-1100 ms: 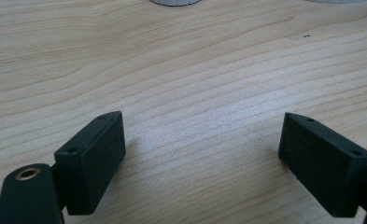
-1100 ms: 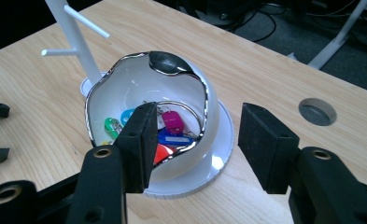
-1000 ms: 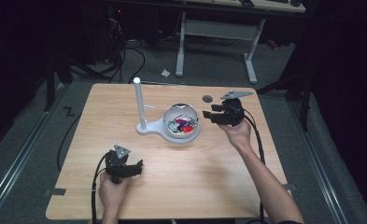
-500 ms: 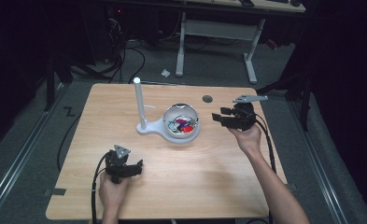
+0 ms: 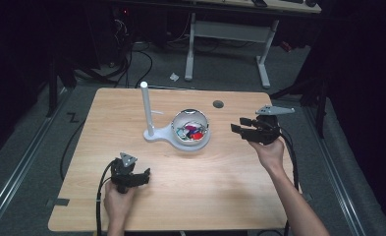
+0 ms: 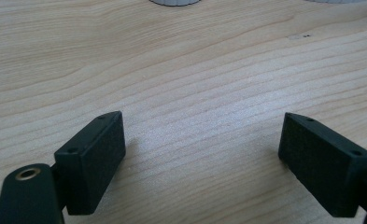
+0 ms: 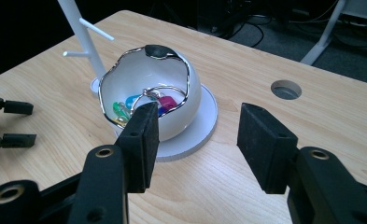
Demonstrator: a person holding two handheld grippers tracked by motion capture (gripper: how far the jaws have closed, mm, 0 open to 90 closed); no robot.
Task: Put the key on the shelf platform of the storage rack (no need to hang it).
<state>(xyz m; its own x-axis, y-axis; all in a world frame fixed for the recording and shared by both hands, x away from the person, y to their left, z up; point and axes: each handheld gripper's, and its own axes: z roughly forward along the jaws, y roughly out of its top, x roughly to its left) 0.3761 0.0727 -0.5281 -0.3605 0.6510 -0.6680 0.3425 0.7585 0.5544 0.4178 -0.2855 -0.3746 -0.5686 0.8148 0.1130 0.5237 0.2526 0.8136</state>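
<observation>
The right gripper [image 5: 237, 125] hangs above the table [image 5: 230, 191] to the right of the bowl [image 5: 181, 120], jaws pointed at it and parted with nothing between them — released. From its own camera the bowl [image 7: 181, 100] sits just ahead, a white egg-shaped shell with a wavy metal-edged rim, standing on a round white base [image 7: 204, 126]. Inside lie small coloured pieces [image 7: 165, 101] — green, blue, pink, red — and a thin wire loop. A white post [image 5: 146, 108] with short pegs rises from the same base, left of the bowl. The left gripper [image 5: 144, 176] rests low near the table's front left corner, well apart from the bowl, its jaws wide over bare wood, holding nothing. A round hole [image 5: 218, 104] sits in the tabletop behind the bowl.
</observation>
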